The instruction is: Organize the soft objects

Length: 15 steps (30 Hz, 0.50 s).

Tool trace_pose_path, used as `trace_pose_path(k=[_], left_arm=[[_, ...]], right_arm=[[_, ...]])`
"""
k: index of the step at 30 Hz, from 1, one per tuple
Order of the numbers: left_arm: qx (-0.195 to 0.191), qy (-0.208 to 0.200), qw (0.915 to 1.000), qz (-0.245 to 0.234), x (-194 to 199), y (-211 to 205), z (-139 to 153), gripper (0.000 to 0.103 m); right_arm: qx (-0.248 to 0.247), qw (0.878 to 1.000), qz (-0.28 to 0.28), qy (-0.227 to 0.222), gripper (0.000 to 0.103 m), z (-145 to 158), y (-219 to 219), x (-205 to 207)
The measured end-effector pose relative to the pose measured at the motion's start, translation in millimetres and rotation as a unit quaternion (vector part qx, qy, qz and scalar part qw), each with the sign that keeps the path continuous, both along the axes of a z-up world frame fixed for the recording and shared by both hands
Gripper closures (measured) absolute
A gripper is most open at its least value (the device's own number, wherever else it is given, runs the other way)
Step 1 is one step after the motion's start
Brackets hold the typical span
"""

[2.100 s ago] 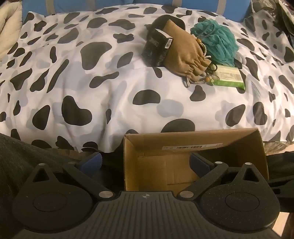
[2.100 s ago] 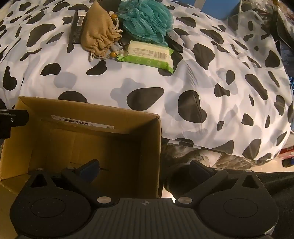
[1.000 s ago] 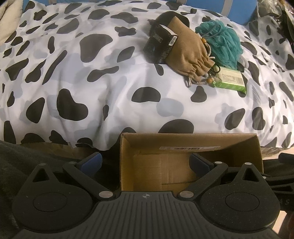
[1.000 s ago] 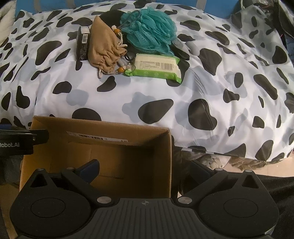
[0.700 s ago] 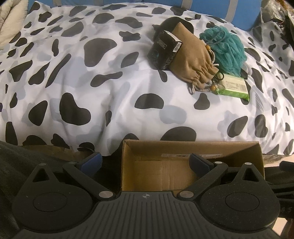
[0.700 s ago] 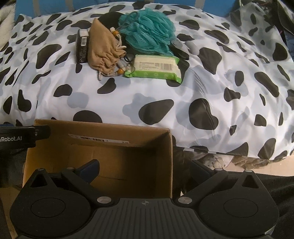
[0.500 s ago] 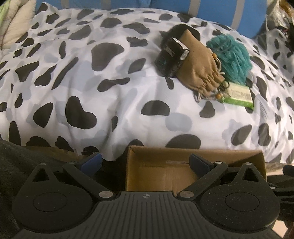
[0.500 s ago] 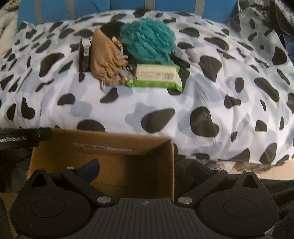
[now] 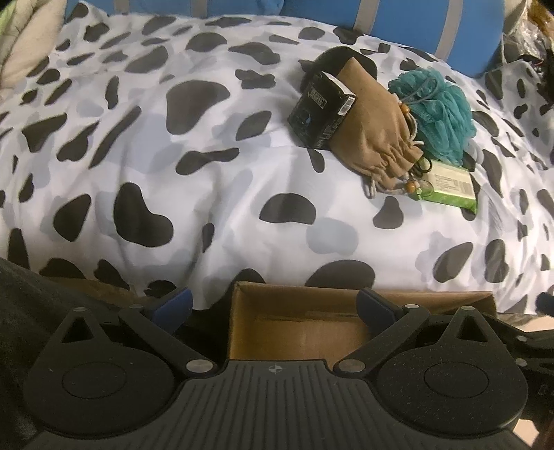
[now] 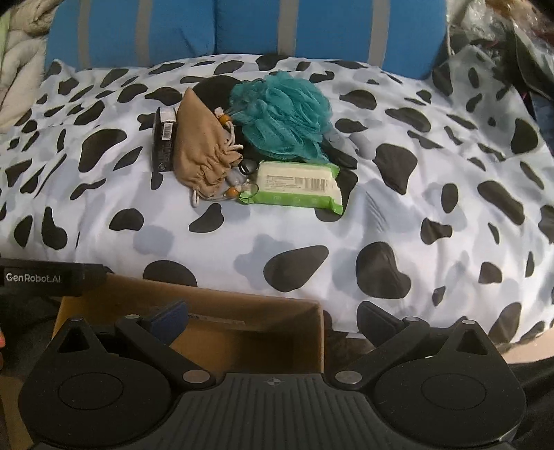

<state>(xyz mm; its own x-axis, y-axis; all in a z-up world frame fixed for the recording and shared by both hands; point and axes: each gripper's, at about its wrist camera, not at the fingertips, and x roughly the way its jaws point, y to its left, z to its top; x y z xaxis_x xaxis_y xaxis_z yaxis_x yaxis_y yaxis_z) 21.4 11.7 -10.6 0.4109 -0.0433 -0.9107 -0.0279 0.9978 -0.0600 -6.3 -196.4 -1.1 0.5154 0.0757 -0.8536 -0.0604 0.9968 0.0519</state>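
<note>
1. At far left, the left gripper (image 9: 273, 306) hangs with its jaws spread wide and nothing between them, its blue-padded fingertips (image 9: 173, 306) low over the near edge of a cow-print duvet (image 9: 173, 166).

2. Just beyond those fingertips, an open cardboard box (image 9: 301, 332) stands at the foot of the duvet; nothing can be seen inside the part of the box that shows. The right wrist view also catches the left tool's black body, its "GenRobot.AI" lettering reaching in from the left above the box's corner.

3. Toward the middle of the duvet, well apart from the box, the soft objects lie in a tight cluster. Leftmost is a small black carton (image 10: 163, 145) with a barcode, leaning against a tan drawstring pouch (image 10: 202, 152) with wooden beads on its cord.

4. To the pouch's right, a teal mesh bath pouf (image 10: 280, 117) sits touching it, and in front of the pouf lies a green pack of wipes (image 10: 297, 187), label up.

5. At right, the right gripper (image 10: 271, 320) is likewise wide open and empty, one finger over the box (image 10: 263, 332), the other over its right-hand outside.

6. A blue cushion with grey stripes (image 10: 242, 27) backs the scene.
</note>
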Motion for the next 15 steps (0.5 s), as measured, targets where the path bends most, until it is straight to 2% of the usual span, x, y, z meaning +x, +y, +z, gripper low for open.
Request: trace_pose_path(k=[7,11,15], left_arm=[[-0.016,0.006,0.9998,0.014,7.9,5.8,0.7,0.000],[-0.037,-0.030,0.9972,0.057,8.0,18.2,13.2,0.000],[-0.036,-0.042,0.9963,0.066,10.2,21.0,17.3,0.000]], right_arm=[[0.017,0.999,-0.024,-0.032,0.000,8.6,-8.6,-2.6],[0.003,0.998,-0.033,-0.046,0.000,13.7,-16.4,1.0],[0.007,0.997,-0.053,-0.051,0.000,16.5,-28.0,4.4]])
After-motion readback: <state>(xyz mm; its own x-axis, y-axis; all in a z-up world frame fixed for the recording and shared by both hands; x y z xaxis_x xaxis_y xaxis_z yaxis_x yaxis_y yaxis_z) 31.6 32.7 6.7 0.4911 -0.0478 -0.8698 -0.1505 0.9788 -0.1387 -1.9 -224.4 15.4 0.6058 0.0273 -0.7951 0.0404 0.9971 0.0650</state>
